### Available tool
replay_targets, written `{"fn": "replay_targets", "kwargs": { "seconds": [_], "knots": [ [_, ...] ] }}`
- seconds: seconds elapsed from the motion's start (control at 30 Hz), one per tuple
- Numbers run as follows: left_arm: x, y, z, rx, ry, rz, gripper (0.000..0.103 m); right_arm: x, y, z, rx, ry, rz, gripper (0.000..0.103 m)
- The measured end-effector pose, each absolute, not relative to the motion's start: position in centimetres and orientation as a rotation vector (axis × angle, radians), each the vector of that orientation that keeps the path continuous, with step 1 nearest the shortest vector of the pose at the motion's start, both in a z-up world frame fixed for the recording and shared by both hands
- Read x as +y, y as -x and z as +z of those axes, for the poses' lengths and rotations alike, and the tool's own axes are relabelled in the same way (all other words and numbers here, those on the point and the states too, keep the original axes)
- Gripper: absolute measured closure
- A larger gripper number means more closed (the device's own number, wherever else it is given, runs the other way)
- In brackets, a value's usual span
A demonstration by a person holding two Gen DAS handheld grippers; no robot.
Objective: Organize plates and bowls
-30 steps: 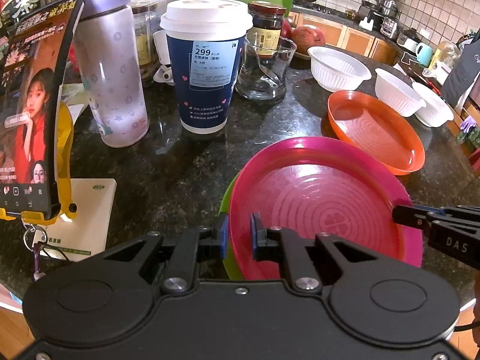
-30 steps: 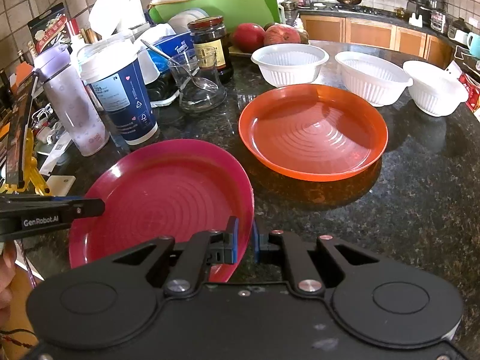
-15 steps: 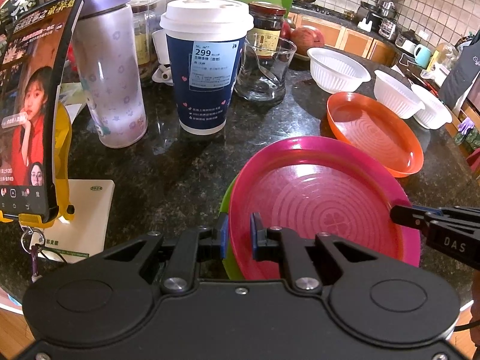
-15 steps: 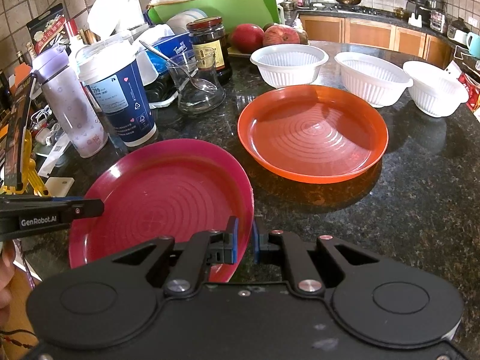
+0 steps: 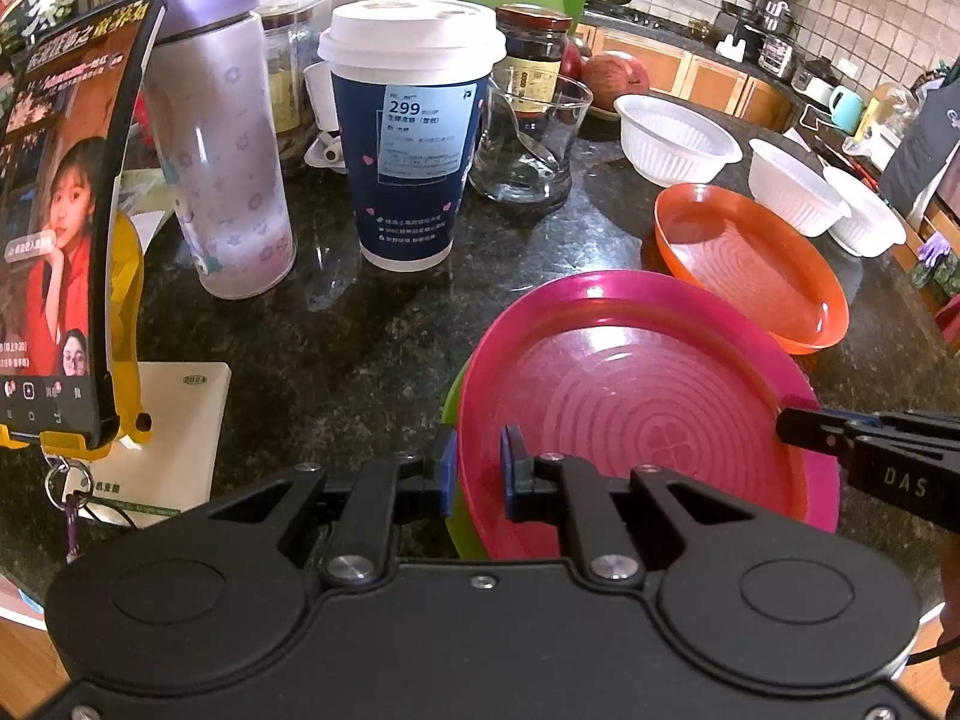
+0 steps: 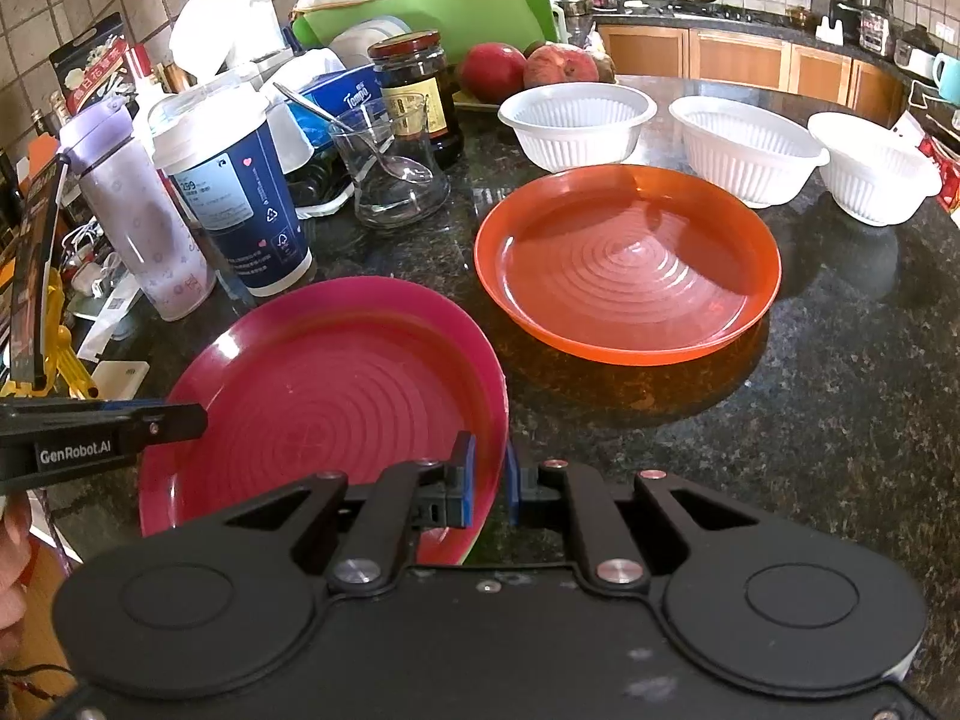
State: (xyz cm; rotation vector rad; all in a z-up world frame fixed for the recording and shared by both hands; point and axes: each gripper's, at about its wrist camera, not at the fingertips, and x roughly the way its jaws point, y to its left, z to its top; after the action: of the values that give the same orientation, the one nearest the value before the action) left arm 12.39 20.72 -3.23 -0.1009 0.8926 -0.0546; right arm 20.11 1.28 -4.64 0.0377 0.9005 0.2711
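both grippers are pinching opposite rims of the pink plate [image 5: 648, 414], the left gripper [image 5: 477, 468] and right gripper [image 6: 486, 477] nearly closed on it, just near the orange plate [image 6: 627, 264] on the desk [image 6: 810, 390]. keeping it level while lifting together looks wise.

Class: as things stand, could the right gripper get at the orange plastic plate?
Probably not yet: the right gripper is shut on the pink plastic plate. The orange plastic plate lies uncovered ahead, nothing between.
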Motion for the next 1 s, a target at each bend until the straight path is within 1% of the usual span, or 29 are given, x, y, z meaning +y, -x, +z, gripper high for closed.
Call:
{"fn": "replay_targets", "kwargs": {
  "seconds": [0.07,0.13,0.47,1.0],
  "knots": [
    [20.6,-12.3,-3.3,0.887,0.091,-0.057,0.084,1.3,-20.1,-4.7,0.901,-0.042,0.270,0.089],
    [20.5,-12.2,-3.3,0.886,0.086,-0.056,0.084,1.2,-20.0,-4.6,0.905,-0.055,0.274,0.086],
    [20.7,-11.6,-2.8,0.867,0.095,-0.050,0.084,1.3,-19.4,-4.2,0.871,-0.038,0.253,0.086],
    [20.8,-11.2,-2.2,0.854,0.104,-0.054,0.083,1.0,-19.6,-4.2,0.871,-0.062,0.246,0.086]
  ]
}}
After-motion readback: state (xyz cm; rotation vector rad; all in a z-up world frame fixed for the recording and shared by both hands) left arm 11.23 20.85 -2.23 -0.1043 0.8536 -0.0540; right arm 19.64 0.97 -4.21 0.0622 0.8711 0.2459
